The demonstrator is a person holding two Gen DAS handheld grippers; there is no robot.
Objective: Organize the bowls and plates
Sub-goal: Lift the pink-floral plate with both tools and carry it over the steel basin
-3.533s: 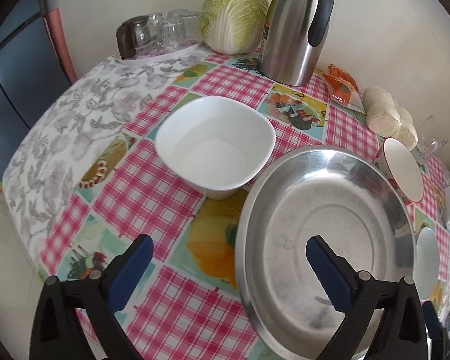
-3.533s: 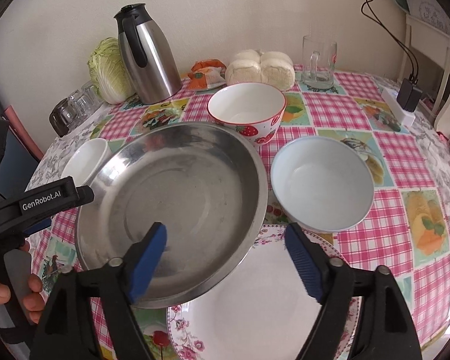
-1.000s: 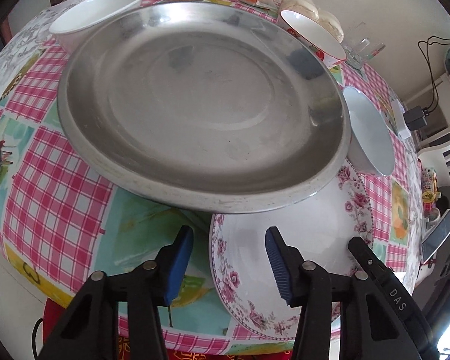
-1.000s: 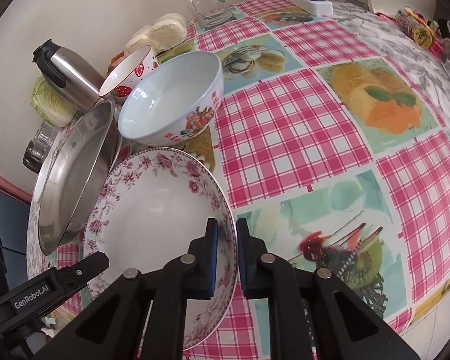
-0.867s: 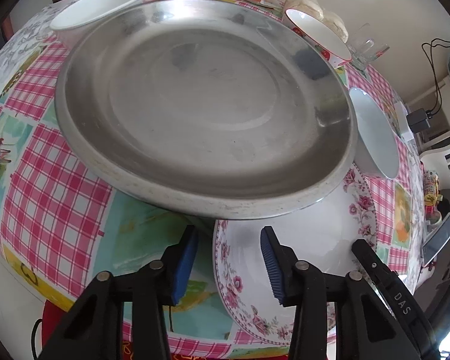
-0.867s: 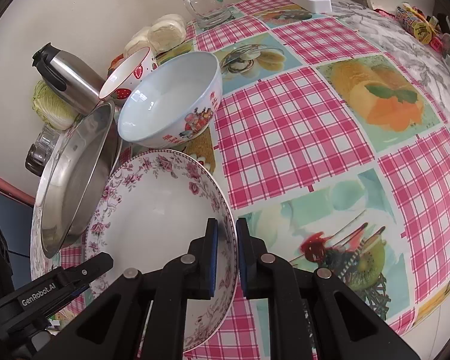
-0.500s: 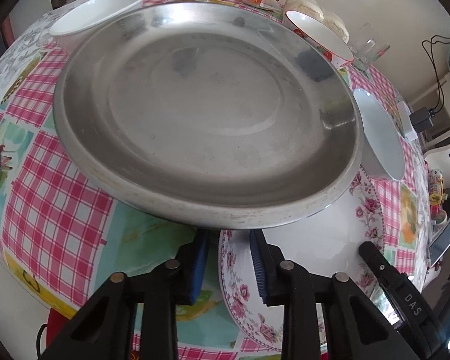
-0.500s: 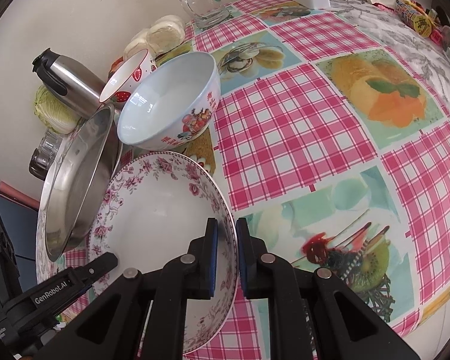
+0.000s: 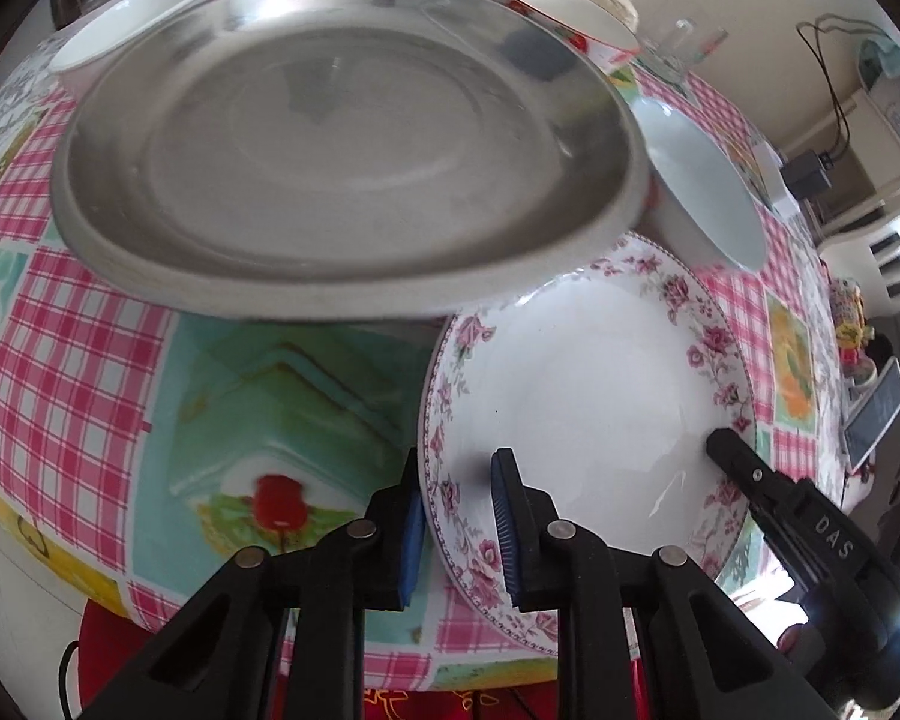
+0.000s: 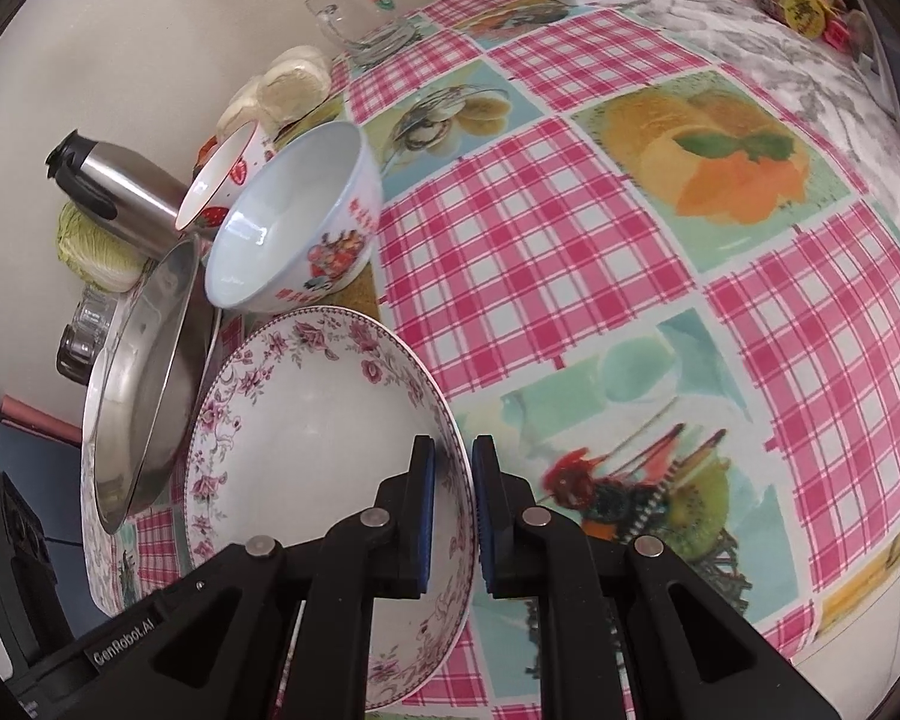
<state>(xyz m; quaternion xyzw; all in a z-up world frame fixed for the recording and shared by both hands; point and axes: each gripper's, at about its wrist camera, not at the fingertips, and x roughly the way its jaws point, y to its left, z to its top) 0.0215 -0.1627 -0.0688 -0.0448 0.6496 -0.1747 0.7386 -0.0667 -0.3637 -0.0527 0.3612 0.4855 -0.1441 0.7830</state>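
A white plate with a pink floral rim (image 9: 600, 384) (image 10: 306, 438) is held off the table by both grippers. My left gripper (image 9: 457, 525) is shut on its near left rim. My right gripper (image 10: 450, 516) is shut on its right rim. A large steel plate (image 9: 330, 138) (image 10: 144, 372) lies just behind it, its edge overlapping the floral plate's far rim. A pale blue bowl (image 9: 702, 180) (image 10: 294, 222) stands beyond, with a strawberry bowl (image 9: 564, 0) (image 10: 222, 180) behind it. A white square bowl (image 9: 132, 12) sits at the far left.
A steel thermos (image 10: 120, 198), a cabbage (image 10: 90, 252), upturned glasses (image 10: 84, 336), buns (image 10: 288, 84) and a glass mug (image 10: 360, 12) line the wall. The checked tablecloth (image 10: 600, 252) stretches to the right. The table's front edge is just below my left gripper.
My left gripper has closed from open onto the floral plate's rim. The plate has been lifted and drawn out from under the steel plate, towards the table's front. My right gripper stayed shut on it.
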